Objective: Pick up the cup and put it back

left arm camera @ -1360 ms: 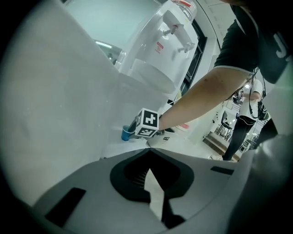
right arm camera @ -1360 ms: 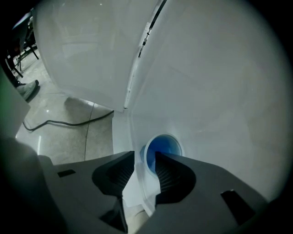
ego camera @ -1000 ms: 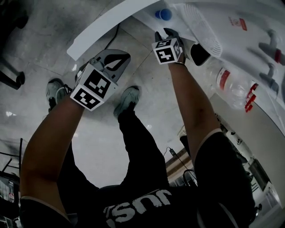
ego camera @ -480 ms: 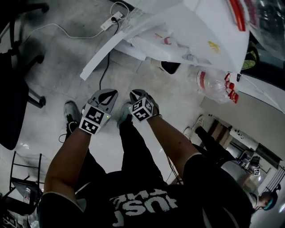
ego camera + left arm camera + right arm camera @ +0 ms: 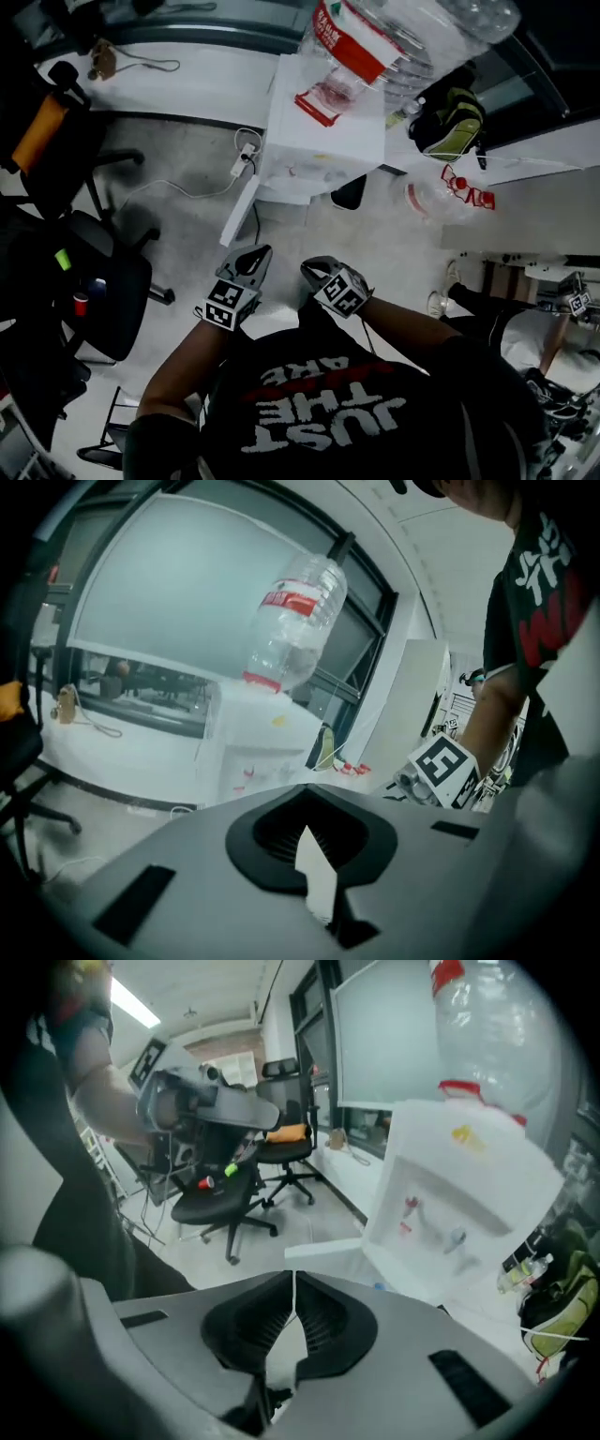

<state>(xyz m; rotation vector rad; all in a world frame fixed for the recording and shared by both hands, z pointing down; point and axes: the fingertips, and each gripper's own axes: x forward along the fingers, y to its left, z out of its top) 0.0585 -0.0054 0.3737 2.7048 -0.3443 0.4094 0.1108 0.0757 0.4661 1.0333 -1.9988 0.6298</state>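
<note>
No cup shows plainly in any view. In the head view my left gripper [image 5: 256, 254] and right gripper [image 5: 313, 268] hang side by side close to my chest, above the floor and short of the white water dispenser [image 5: 323, 141]. The left gripper [image 5: 306, 786] has its jaws together with nothing in them. The right gripper [image 5: 293, 1275] has just been closing; its jaws now meet along a thin seam and nothing is between them. The dispenser [image 5: 459, 1213] with its clear bottle [image 5: 487, 1026] stands ahead of both grippers.
A black office chair [image 5: 103, 291] stands at the left with a small red thing [image 5: 81, 305] on its seat. A power strip [image 5: 246, 150] and cable lie on the floor by the dispenser. Clear bottles [image 5: 441, 197] and a green-black bag [image 5: 450, 122] sit at the right.
Both grippers have drawn back from the dispenser's front and now sit close to my chest. The head view has swung to take in the whole dispenser, the chair and the floor.
</note>
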